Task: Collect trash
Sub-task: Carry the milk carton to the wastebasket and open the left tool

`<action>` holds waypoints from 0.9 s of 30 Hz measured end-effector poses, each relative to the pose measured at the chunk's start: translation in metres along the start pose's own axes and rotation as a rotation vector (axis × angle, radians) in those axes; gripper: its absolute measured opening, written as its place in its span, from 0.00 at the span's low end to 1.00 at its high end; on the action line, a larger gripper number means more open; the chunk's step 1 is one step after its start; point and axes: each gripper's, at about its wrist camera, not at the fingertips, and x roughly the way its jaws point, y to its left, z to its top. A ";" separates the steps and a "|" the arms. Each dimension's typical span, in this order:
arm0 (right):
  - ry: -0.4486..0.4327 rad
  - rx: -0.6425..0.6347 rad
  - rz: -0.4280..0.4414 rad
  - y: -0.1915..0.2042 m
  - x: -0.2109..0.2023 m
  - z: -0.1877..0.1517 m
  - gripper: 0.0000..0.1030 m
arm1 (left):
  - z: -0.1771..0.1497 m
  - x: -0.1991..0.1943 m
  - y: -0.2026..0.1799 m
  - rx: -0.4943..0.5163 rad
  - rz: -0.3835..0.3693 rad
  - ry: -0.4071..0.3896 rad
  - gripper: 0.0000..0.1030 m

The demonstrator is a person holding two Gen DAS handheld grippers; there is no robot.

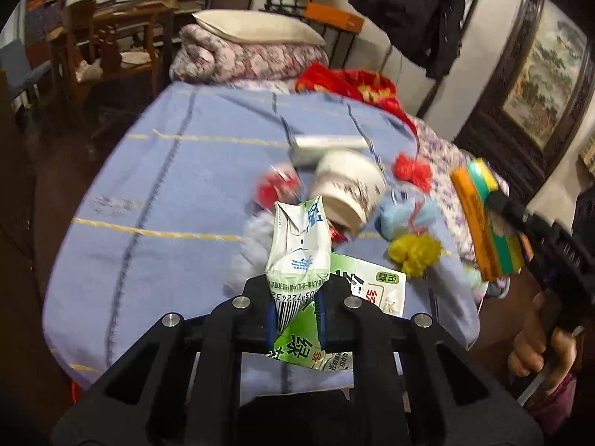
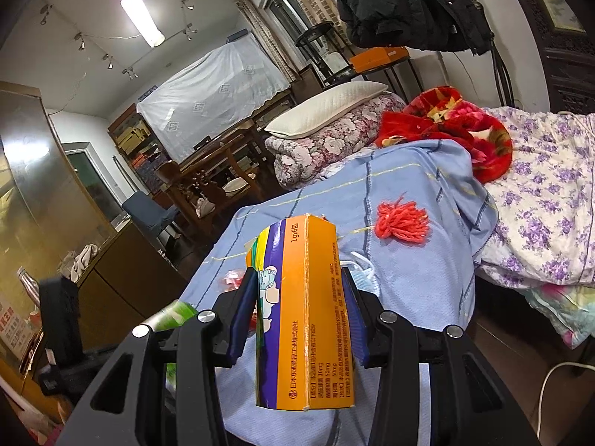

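My left gripper (image 1: 297,304) is shut on a crushed white-and-green drink carton (image 1: 297,245), held upright above the blue cloth (image 1: 167,193). A flat green-and-white packet (image 1: 375,286) lies just under and right of it. My right gripper (image 2: 299,310) is shut on an orange, purple and green medicine box (image 2: 305,312); that box also shows at the right of the left wrist view (image 1: 483,223). On the cloth lie a tipped white paper cup (image 1: 347,186), a red wrapper (image 1: 277,184), a white box (image 1: 327,145), a blue face mask (image 1: 405,215), and red (image 2: 403,223) and yellow (image 1: 414,252) yarn tassels.
The blue cloth covers a bed with a folded floral quilt and pillow (image 2: 327,107), a red blanket (image 2: 457,122) and a purple-flowered sheet (image 2: 546,193). A dark coat (image 2: 405,3) hangs above. Wooden chairs and a table (image 1: 111,48) stand beyond the bed. A framed picture (image 1: 546,81) hangs at right.
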 end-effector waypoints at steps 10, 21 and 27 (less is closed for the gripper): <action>0.026 -0.068 0.054 0.046 0.003 -0.006 0.42 | -0.021 -0.087 0.088 -0.102 0.189 -0.088 0.17; 0.129 -0.214 0.137 0.147 0.035 -0.033 0.42 | -0.122 -0.131 0.218 -0.335 0.358 0.009 0.17; 0.202 -0.284 0.161 0.199 0.053 -0.055 0.42 | -0.164 -0.125 0.256 -0.371 0.397 0.093 0.19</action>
